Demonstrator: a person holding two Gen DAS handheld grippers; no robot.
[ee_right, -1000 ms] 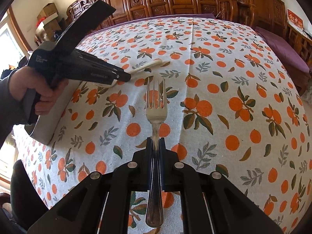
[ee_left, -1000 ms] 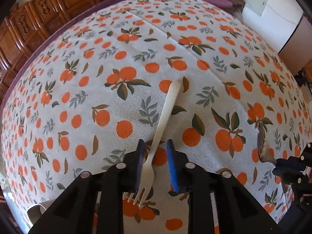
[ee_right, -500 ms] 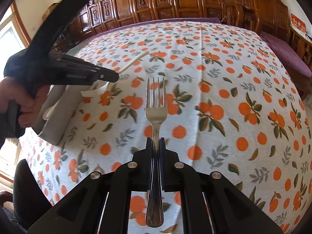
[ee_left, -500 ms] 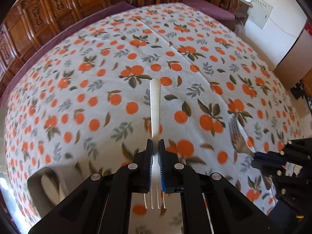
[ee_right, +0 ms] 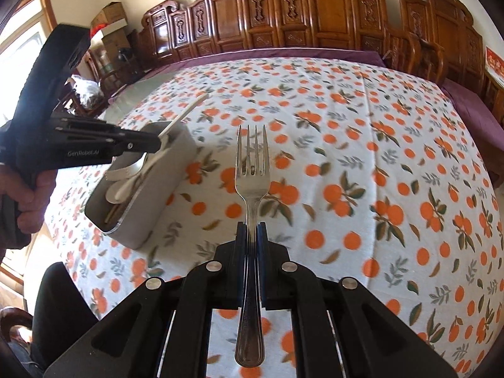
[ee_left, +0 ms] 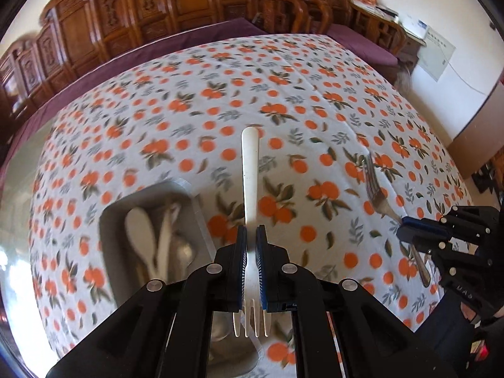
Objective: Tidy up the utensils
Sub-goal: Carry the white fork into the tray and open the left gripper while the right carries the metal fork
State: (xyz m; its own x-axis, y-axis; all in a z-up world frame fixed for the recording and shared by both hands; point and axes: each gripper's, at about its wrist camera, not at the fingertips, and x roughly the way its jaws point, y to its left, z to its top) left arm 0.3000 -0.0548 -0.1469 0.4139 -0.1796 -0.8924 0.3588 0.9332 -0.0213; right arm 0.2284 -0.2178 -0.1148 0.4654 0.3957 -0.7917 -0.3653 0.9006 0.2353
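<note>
lifted off the tablecloth since a second ago, both forks, and carried toward the grey utensil box, now seen just down-left of the left gripper. before, only cloth under those jaws.

left gripper: jaws narrow, clamped on the white plastic fork, handle pointing forward past the tips, tines hanging back under the body of the gripper. right gripper: jaws narrow too, clamped on the neck of the metal fork, tines forward, handle back below the claw.

step in hand, as judged: transport of both forks to the box. not yet released, neither one. next move probably asks to bring the plastic fork over the open top of the box, tilt it so one end goes in beside the pale spoons already inside, then open the jaws. after this the same for the metal fork, well to the right of the box at present.

left wrist view looks down into the box: pale spoons and perhaps a metal one, blurred, hard to tell. shows also the right gripper at far right with its fork. right wrist view shows instead the outside wall of the box, the left gripper from the side just above its far end, and a hand on the grip. contact with the box: cannot tell.
</note>
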